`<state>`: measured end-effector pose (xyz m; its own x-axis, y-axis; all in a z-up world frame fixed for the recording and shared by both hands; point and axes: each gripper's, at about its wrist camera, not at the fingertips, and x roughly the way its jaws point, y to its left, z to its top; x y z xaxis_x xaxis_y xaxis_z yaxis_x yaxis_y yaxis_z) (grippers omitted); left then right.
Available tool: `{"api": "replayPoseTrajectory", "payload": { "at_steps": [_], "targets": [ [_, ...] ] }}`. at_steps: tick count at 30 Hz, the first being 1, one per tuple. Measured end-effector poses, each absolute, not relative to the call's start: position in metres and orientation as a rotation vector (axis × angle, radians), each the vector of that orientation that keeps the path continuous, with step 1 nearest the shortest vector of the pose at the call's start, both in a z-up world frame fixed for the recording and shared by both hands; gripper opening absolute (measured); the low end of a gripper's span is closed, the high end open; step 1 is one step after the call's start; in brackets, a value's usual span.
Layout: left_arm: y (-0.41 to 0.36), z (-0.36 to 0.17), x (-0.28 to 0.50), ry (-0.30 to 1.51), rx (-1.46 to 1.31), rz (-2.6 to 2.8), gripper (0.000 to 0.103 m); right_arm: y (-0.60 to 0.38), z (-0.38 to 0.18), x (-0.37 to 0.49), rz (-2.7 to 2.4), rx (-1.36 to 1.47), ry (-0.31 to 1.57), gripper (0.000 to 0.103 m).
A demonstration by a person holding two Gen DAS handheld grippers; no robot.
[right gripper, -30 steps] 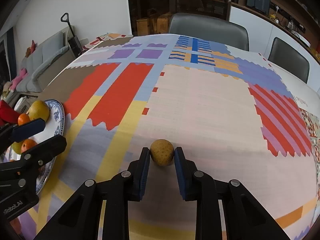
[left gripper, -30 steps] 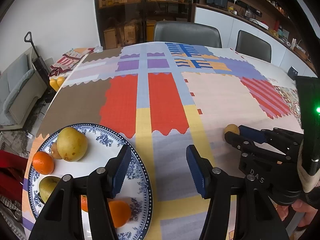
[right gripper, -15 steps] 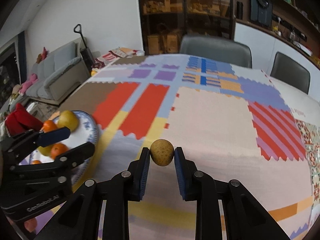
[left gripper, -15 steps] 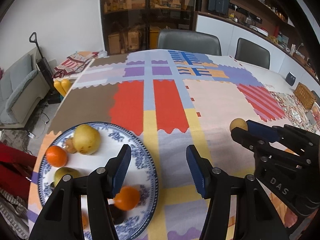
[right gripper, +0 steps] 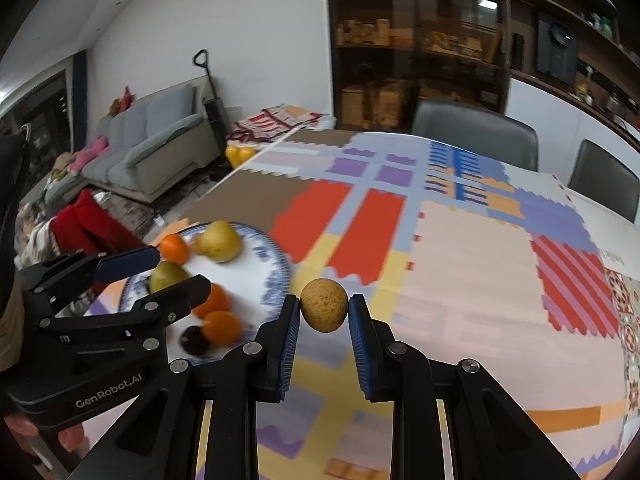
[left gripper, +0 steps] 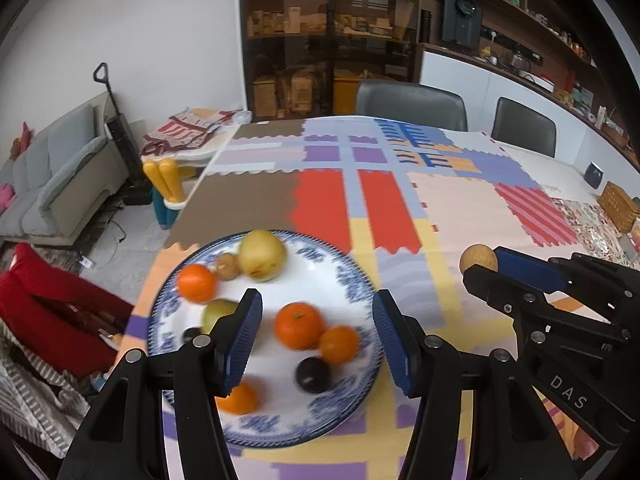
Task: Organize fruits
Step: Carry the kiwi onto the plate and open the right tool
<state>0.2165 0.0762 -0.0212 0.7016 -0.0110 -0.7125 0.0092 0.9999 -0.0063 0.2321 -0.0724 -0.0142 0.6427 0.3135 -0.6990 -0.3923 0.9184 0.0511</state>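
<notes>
My right gripper (right gripper: 324, 312) is shut on a round, speckled brown fruit (right gripper: 324, 310) and holds it in the air just right of the blue-and-white plate (right gripper: 280, 264). In the left wrist view that fruit (left gripper: 478, 258) and the right gripper (left gripper: 482, 268) hang to the right of the plate (left gripper: 348, 280). My left gripper (left gripper: 316, 336) is open over the plate with nothing between its pads. On the plate lie a yellow pear (left gripper: 262, 255), several oranges (left gripper: 299, 326), a dark plum (left gripper: 313, 375), a green fruit (left gripper: 216, 314) and a small brown fruit (left gripper: 227, 267).
A patchwork cloth (left gripper: 452, 208) covers the table. The plate sits near the table's left edge, beyond which lie a red cloth (left gripper: 52, 312) and a sofa (left gripper: 48, 184). A wicker basket (left gripper: 620, 212) stands at far right. Two grey chairs (left gripper: 412, 100) stand behind the table.
Both grippers have risen and pulled back. The right one lifted the brown fruit off the cloth and carried it left toward the plate. More of the plate now shows under the left gripper.
</notes>
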Motion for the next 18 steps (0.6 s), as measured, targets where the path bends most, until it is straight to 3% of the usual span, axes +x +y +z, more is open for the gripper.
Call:
{"api": "replayPoseTrajectory", "payload": {
  "at_steps": [18],
  "targets": [
    [0.153, -0.037, 0.206, 0.812, -0.020, 0.108, 0.058, 0.012, -0.043, 0.253, 0.519, -0.153, 0.834, 0.027]
  ]
}}
